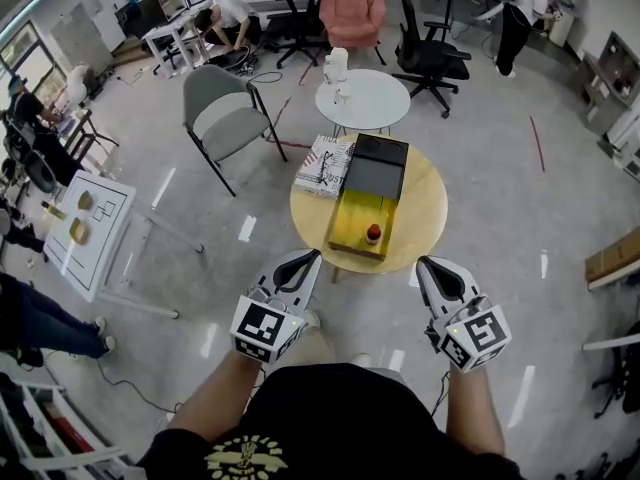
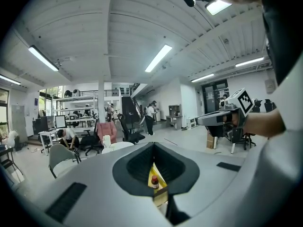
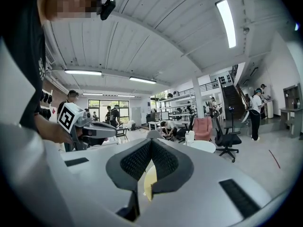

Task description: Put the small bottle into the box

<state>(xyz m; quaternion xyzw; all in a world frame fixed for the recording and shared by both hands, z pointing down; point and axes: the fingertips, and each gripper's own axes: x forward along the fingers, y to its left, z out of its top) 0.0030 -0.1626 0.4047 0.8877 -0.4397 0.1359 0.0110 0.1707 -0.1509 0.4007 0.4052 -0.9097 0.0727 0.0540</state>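
Both grippers hang short of the table at 6 o'clock; left gripper (image 1: 308,260) is clenched on nothing, right gripper (image 1: 428,268) clenched and empty too; the small bottle (image 1: 373,233), red cap up, stands upright at the 6 o'clock end of the yellow-lined box (image 1: 350,218), inside it as far as I can judge; so my call is hands off; any approach should come in level, jaws parted first, aiming below the cap and clear of the box wall; the box sits mid round wooden table (image 1: 425,203), a patterned book (image 1: 325,165) just beside it at 10 o'clock; glossy grey floor (image 1: 480,168), white table (image 1: 375,103) at 12, grey chair (image 1: 225,113) at 10
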